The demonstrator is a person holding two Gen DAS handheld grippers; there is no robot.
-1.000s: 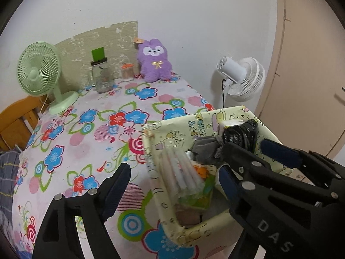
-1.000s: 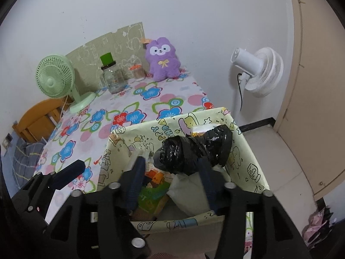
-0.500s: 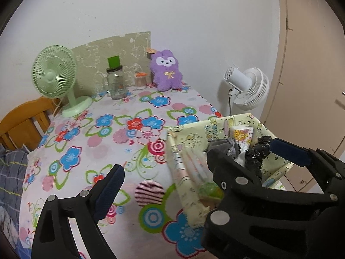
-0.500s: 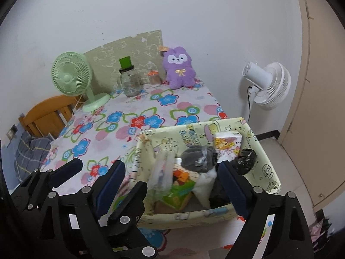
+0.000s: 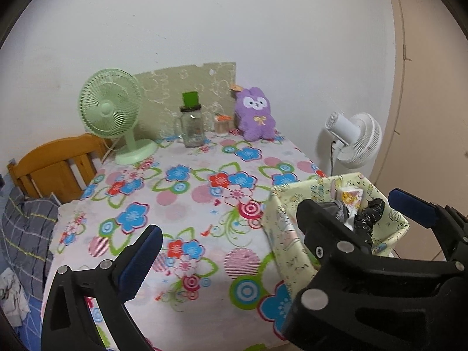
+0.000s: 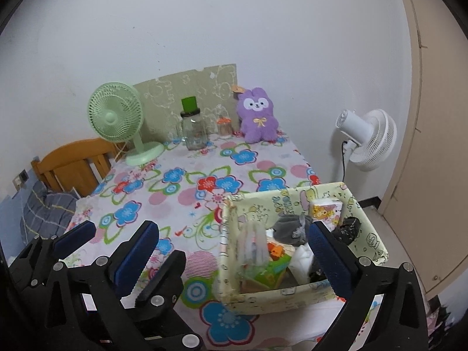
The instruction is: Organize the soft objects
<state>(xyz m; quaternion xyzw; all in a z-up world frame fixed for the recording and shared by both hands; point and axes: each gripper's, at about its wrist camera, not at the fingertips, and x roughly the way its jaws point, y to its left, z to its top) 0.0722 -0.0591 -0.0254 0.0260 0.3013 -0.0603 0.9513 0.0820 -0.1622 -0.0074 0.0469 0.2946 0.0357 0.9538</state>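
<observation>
Both tongs let go, and the soft things sit in the box

The left tongs (image 5: pixel 292 228) and the right tongs (image 6: pixel 234 245) are opening wide, with nothing held between them. A second ago they were narrower and low over the box (image 6: pixel 292 295); now they have pulled back and up. The black bag (image 6: pixel 348 229) and the grey sock (image 6: pixel 288 228) lie inside the box, at the near right corner of the table (image 6: pixel 187 181). That part looks done. The purple bunny (image 6: pixel 257 115) sits at the far edge by the wall, near the jar (image 6: pixel 194 131), and is likely the next soft thing to fetch.
</observation>
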